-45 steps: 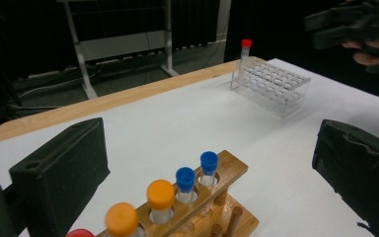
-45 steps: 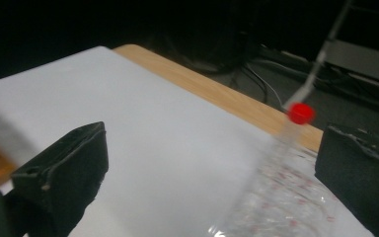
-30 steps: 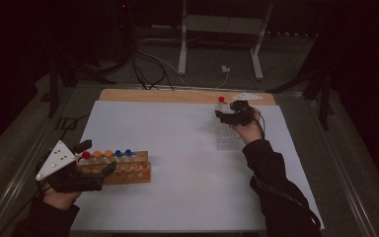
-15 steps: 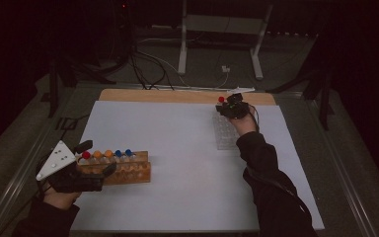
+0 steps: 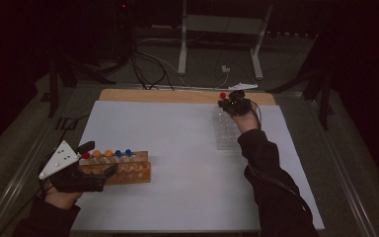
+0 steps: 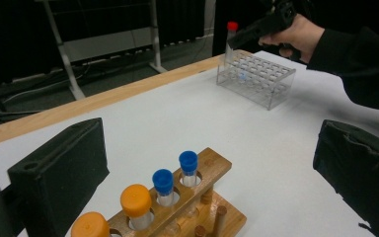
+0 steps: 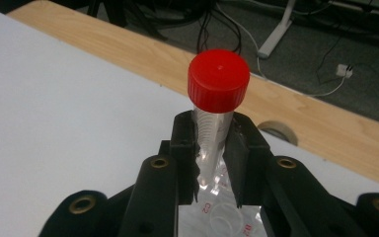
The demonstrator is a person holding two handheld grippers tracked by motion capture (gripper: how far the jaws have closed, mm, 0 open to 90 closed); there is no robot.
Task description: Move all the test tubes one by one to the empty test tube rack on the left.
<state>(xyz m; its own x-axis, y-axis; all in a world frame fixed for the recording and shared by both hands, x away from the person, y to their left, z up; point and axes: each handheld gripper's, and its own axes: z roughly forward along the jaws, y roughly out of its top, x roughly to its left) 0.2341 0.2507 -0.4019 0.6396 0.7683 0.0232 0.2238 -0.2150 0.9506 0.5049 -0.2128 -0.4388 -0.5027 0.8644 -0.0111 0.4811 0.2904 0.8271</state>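
Right gripper view shows the right hand-held gripper (image 7: 212, 148), its jaws just closed, clenched on the red-capped tube (image 7: 217, 98) standing in the clear rack (image 5: 227, 131) on the worktop (image 5: 177, 148); lift it straight up, I'd judge.

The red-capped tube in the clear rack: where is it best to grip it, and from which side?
Grip the red-capped tube on its clear body just below the cap, coming level from the side. It stands upright in the clear rack, and the right gripper already clamps it so.

red-capped tube (image 7: 212, 123), orange and blue caps (image 6: 163, 180)
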